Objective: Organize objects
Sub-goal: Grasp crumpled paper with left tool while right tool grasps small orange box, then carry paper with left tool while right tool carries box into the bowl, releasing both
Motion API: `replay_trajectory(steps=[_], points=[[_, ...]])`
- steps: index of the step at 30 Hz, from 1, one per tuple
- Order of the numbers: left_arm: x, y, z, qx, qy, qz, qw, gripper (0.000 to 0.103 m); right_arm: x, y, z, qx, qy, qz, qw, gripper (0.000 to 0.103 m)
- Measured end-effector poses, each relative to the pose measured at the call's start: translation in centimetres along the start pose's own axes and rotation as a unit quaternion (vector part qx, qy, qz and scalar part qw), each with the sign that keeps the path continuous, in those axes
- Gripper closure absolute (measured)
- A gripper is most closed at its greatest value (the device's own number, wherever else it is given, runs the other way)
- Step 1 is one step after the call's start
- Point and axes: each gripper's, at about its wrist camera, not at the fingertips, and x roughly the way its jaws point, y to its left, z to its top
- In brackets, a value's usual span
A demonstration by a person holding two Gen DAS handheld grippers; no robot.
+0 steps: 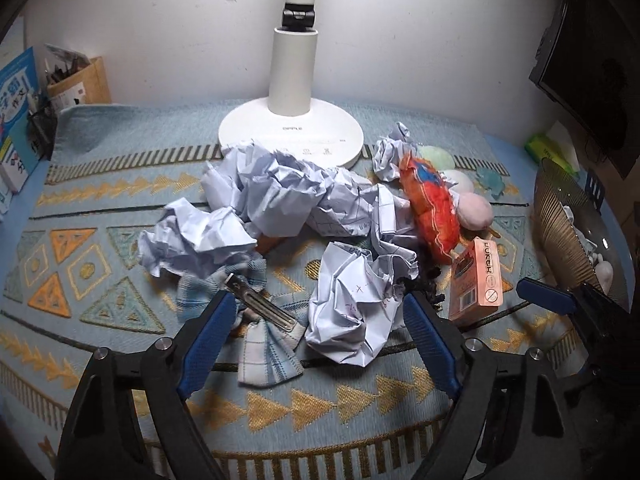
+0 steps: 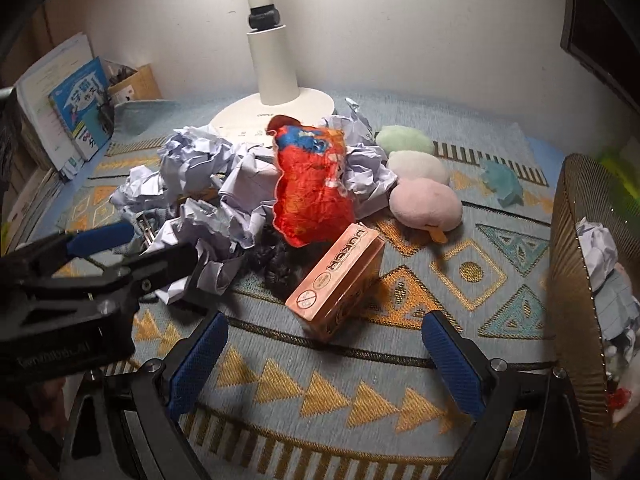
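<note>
- Far left, books stand against the wall, out of the action.
- The left claw hangs spread wide over the patterned table, pinching nothing.
- Between its blue pads lie a checked cloth with a metal clip on top, and a crumpled paper ball nearest the right-hand pad.
- That ball looks feather-light and springy; I'd close across its fattest middle, since it will squash rather than slip.
- The clip is hard, thin and slick, so probably a tricky pinch on soft cloth.
- Behind, more crumpled paper piles up at the white lamp base.
- Centre right, a red foil packet leans on the pile: crinkly and slippery, best taken by an edge.
- The right claw is also spread and empty, with the orange card box just ahead, tilted: stiff, easy across its narrow sides.
- 3 soft plush ovals sit beyond.
- Far right, a ribbed basket already holds paper, likely the drop-off.
</note>
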Motion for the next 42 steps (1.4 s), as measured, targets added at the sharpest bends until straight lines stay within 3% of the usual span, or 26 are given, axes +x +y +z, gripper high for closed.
replay_trajectory(steps=[3, 4, 6, 7, 11, 15, 20, 29, 33, 38, 42], points=[[1.3, -0.1, 0.0, -0.010, 0.012, -0.009, 0.9998, 0.025, 0.8, -0.4, 0.4, 0.012, 0.002, -0.016, 1.000, 0.008], [1.3, -0.4, 0.1, -0.006, 0.011, -0.003, 0.9999, 0.030, 1.0, -0.6, 0.5, 0.014, 0.004, -0.015, 1.000, 0.014], [1.1, -0.7, 0.4, -0.002, 0.007, -0.006, 1.0000, 0.044, 1.3, -1.0, 0.5, 0.019, 0.016, 0.002, 1.000, 0.028], [1.1, -0.8, 0.5, -0.003, 0.009, -0.018, 0.9998, 0.059, 1.3, -1.1, 0.4, 0.018, 0.016, 0.005, 1.000, 0.035], [0.5, -0.5, 0.4, -0.017, -0.001, -0.028, 0.9995, 0.062, 0.7, -1.2, 0.3, 0.005, 0.011, 0.032, 0.999, 0.063], [-0.3, -0.3, 0.4, -0.026, -0.006, -0.040, 0.9988, 0.063, -0.2, -1.1, -0.1, -0.009, -0.002, 0.038, 0.999, 0.069], [-0.7, -0.6, 0.4, -0.016, -0.013, -0.023, 0.9995, 0.066, -1.6, -1.7, -0.3, -0.007, -0.017, 0.047, 0.999, 0.081], [-3.7, -1.3, 1.4, -0.018, -0.051, -0.022, 0.9983, 0.067, -5.5, -3.7, 0.2, 0.005, -0.065, 0.065, 0.996, 0.085], [-5.2, -1.5, 2.5, -0.033, -0.068, -0.047, 0.9961, 0.067, -7.6, -4.5, 1.0, 0.022, -0.095, 0.075, 0.992, 0.085], [-7.2, -4.5, 5.1, -0.002, -0.101, -0.083, 0.9915, 0.067, -10.5, -6.9, 1.2, 0.047, -0.136, 0.041, 0.989, 0.085], [-7.4, -8.6, 6.9, 0.049, -0.114, -0.109, 0.9862, 0.067, -12.0, -10.1, 0.8, 0.088, -0.151, -0.002, 0.985, 0.085]])
